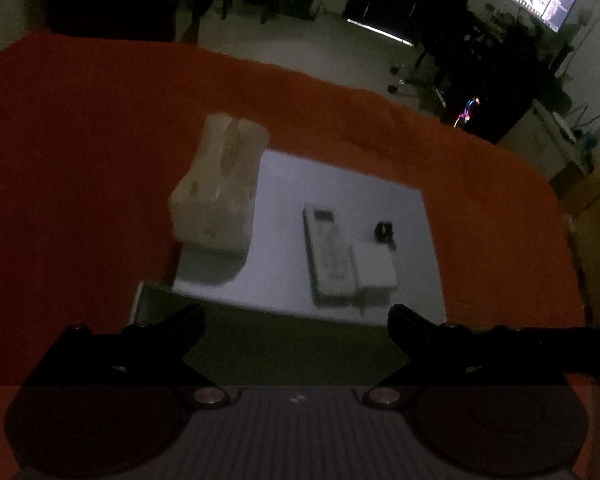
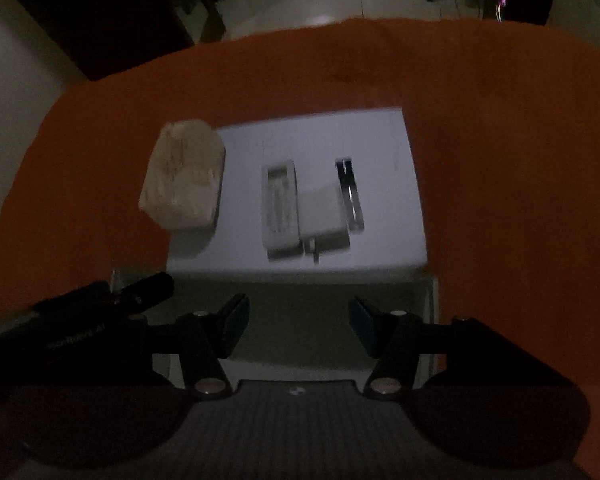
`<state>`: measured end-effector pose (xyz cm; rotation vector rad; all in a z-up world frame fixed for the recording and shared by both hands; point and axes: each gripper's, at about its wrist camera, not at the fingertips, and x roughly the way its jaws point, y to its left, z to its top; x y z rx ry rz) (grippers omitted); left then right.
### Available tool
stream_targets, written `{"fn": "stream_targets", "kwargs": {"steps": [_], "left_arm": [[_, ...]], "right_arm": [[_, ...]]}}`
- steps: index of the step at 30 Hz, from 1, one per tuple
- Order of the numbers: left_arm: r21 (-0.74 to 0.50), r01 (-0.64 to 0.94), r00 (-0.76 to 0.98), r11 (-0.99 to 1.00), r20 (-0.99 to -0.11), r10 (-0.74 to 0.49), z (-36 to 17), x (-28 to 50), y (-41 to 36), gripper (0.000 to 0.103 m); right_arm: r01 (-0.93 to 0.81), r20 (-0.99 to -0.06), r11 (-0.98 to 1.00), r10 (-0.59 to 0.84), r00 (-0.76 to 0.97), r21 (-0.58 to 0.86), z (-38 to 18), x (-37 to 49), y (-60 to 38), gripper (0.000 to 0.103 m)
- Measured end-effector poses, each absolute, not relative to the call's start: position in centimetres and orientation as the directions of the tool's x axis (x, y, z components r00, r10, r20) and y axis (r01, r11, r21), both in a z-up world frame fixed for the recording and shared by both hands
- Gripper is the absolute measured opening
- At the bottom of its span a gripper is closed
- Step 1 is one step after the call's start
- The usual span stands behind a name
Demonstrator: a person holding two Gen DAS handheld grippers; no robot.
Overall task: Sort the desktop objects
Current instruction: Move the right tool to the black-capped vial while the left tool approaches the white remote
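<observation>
Remote control (image 2: 281,207) lies ahead of the right gripper (image 2: 298,330), long axis pointing away; both grippers' fingers spread, empty.

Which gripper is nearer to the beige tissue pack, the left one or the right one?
Left, though not by much. The left gripper hovers empty below the beige tissue pack, its fingertip reaching toward the pack in the right wrist view; the right gripper hangs further right, below the white remote.

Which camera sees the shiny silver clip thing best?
The right wrist view. There the silver clip lies in full view beside the white square block on the white tray. The left wrist view shows only its dark far end behind the block.
</observation>
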<state>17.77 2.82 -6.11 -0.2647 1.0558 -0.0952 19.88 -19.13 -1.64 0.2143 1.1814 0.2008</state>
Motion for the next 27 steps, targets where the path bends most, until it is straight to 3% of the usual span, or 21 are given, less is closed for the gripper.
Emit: {"fn": "stream_targets", "kwargs": {"steps": [13, 27], "left_arm": [[-0.275, -0.004, 0.469, 0.961, -0.850, -0.241, -7.4, 24.7, 1.9, 0.101], [-0.297, -0.054, 0.382, 0.953, -0.888, -0.255, -13.6, 29.3, 1.2, 0.097]], "right_arm": [[0.020, -0.886, 0.955, 0.266, 0.380, 0.295, -2.6, 26.2, -20.7, 0.059], [0.016, -0.920, 0.966, 0.241, 0.309, 0.259, -8.8, 32.8, -20.8, 0.057]]}}
